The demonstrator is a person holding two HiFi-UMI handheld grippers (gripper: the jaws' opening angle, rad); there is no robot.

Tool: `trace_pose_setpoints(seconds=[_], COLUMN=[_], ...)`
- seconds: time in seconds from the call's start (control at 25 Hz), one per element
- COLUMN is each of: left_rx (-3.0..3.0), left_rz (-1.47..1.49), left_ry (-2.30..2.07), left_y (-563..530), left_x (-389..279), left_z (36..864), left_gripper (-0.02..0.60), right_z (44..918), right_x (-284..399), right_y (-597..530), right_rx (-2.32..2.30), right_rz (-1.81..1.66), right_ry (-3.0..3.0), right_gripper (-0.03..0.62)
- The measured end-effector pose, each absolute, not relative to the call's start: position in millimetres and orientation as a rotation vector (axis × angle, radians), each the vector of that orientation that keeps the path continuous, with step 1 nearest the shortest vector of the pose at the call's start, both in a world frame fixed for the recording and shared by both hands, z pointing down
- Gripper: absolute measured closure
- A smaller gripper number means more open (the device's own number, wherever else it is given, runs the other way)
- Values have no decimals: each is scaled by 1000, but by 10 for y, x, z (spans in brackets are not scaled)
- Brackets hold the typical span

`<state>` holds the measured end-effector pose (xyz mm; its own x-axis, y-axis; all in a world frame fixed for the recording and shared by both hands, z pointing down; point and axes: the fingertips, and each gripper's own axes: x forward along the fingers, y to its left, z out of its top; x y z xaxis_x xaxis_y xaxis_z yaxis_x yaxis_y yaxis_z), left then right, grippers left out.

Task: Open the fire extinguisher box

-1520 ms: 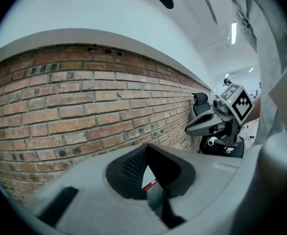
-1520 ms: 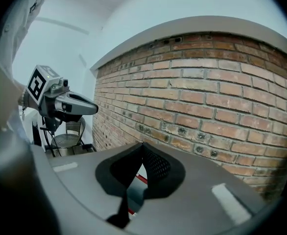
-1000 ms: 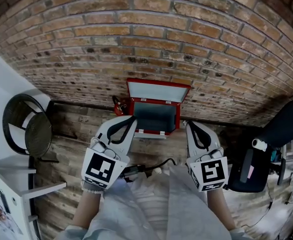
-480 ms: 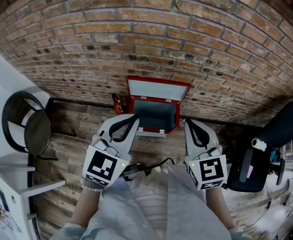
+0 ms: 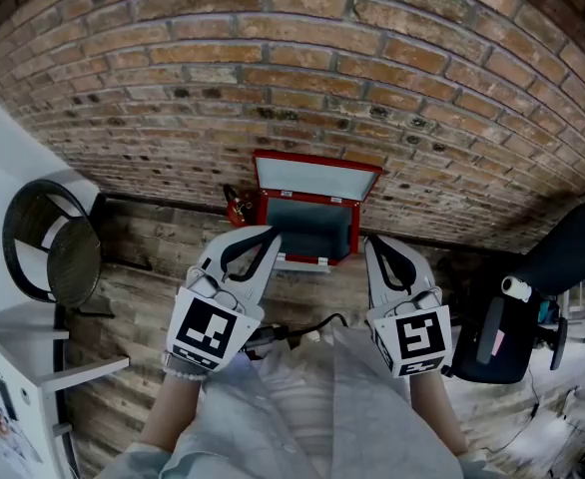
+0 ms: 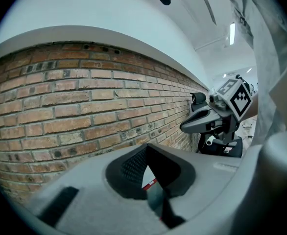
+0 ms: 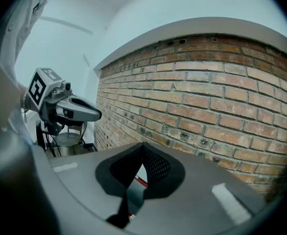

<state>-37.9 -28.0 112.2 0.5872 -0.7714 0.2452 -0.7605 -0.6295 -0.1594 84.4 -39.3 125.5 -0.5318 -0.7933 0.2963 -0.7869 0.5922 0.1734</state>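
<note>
A curved-looking red brick wall [image 5: 292,58] fills the background, with a weathered wooden plank floor [image 5: 158,257] at its foot. The red metal fire extinguisher box [image 5: 310,230] sits on that floor against the wall, at 12 o'clock from the person's hands and between the two gripper tips in the head view. Its red-framed lid with a pale inner face [image 5: 315,180] stands raised against the bricks, and the dark interior is exposed.

Judging by that, the opening step looks finished. The next move calls for little more than keeping clear of the lid so it does not drop. A small red object [image 5: 236,208] at 9 o'clock of the box may be an extinguisher, though it is too small to be sure.

The white left gripper [image 5: 264,235] has its dark ridged pads meeting at the tip, closed on nothing, and hangs just short of the box. The white right gripper [image 5: 371,243] is likewise fully closed and empty, and touches neither box nor lid.
</note>
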Motion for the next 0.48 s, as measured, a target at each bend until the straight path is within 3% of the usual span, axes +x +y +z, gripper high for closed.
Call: trace_pose_setpoints(seconds=[0.48], left_rx=[-2762], left_rz=[-429], left_ry=[1357], left_y=[-256], left_x=[-432], left_z=[1105], left_gripper=[583], right_z=[1283], right_x=[784], right_y=[-357], right_rx=[1268], right_rz=[-6], right_ry=[-2487], right_gripper=[588])
